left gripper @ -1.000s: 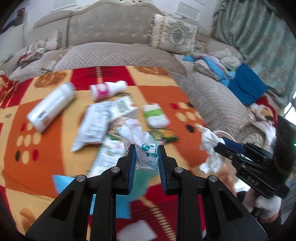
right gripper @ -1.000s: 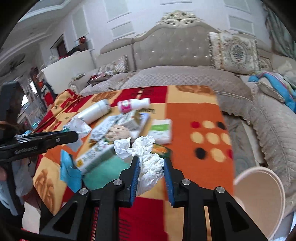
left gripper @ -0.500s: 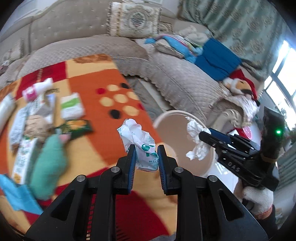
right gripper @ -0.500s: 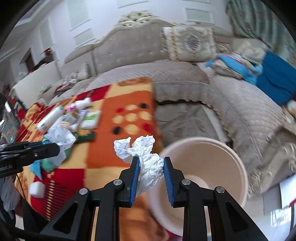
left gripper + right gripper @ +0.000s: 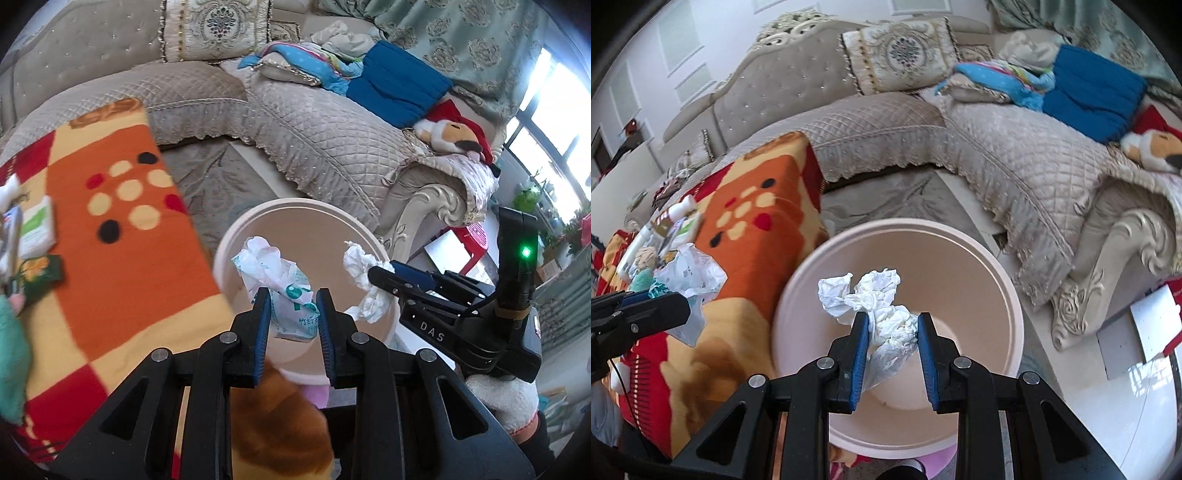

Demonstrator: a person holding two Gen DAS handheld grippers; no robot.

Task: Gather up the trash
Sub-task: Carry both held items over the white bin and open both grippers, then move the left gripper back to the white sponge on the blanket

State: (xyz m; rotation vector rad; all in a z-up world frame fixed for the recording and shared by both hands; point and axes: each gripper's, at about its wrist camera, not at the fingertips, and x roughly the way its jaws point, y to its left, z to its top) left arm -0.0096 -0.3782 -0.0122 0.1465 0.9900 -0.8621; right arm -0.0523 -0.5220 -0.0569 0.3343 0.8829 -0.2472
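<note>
Both loads are at the drop-off stage: the left gripper [image 5: 291,314] hangs over the pale pink bin [image 5: 255,218] at the centre of its frame with a crumpled tissue packet [image 5: 275,280] between its blue pads, and its jaws have just been opening a little, though the packet still sits between them and looks held. The right gripper [image 5: 891,341], low in the centre of its own view, has its jaws closed on a wad of white tissue paper [image 5: 882,317] directly above the bin's mouth. By my reading, the next move calls for both jaws to part fully so each piece falls inside the rim, the left needing slightly more care since its packet hangs nearer the bin's left edge, beside the tabletop [image 5: 122,236]. Counted: two grippers, two pieces of trash in hand, one bin, which looks empty so far as its visible floor shows. More litter waits at the left of the frames on the orange patterned tabletop: a green-and-white pack [image 5: 35,229], a dark green wrapper [image 5: 38,271], and a blurred cluster too smeared to count.
</note>
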